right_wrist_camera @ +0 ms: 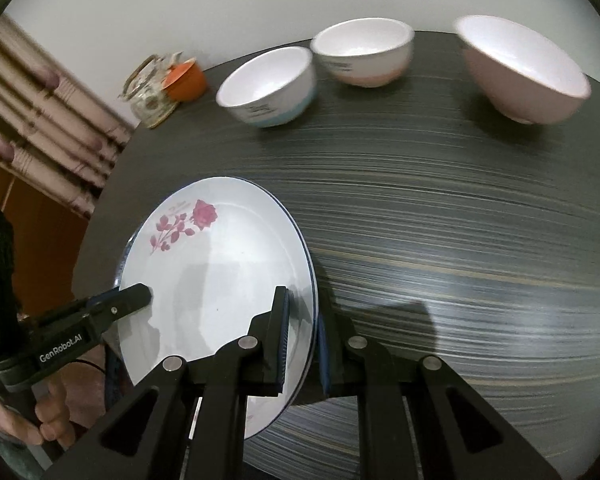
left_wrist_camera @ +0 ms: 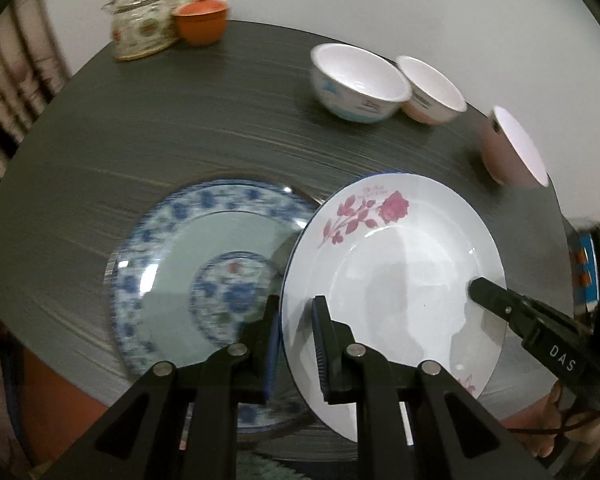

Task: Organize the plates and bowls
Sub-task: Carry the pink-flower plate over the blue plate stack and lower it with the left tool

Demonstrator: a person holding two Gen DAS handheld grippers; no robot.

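A white plate with a pink rose [left_wrist_camera: 400, 272] [right_wrist_camera: 220, 272] hangs tilted over the dark table, held at both sides. My left gripper [left_wrist_camera: 297, 304] is shut on its left rim, one finger above and one below. My right gripper [right_wrist_camera: 302, 308] is shut on the opposite rim. Each gripper shows in the other's view, the right gripper [left_wrist_camera: 480, 288] and the left gripper [right_wrist_camera: 144, 292]. A blue-patterned plate [left_wrist_camera: 204, 268] lies flat on the table, partly under the white plate. Three bowls stand at the back: a blue-based bowl [left_wrist_camera: 356, 84] [right_wrist_camera: 268, 88], a pink-based bowl [left_wrist_camera: 432, 90] [right_wrist_camera: 364, 52] and a pink bowl [left_wrist_camera: 508, 148] [right_wrist_camera: 528, 72].
A glass teapot [left_wrist_camera: 140, 24] [right_wrist_camera: 152, 88] and an orange cup [left_wrist_camera: 200, 20] [right_wrist_camera: 186, 78] stand at the far left of the round dark table [left_wrist_camera: 180, 120] [right_wrist_camera: 460, 240]. A striped curtain [right_wrist_camera: 40, 120] hangs beyond the left edge. A hand [right_wrist_camera: 40, 420] holds the left gripper's handle.
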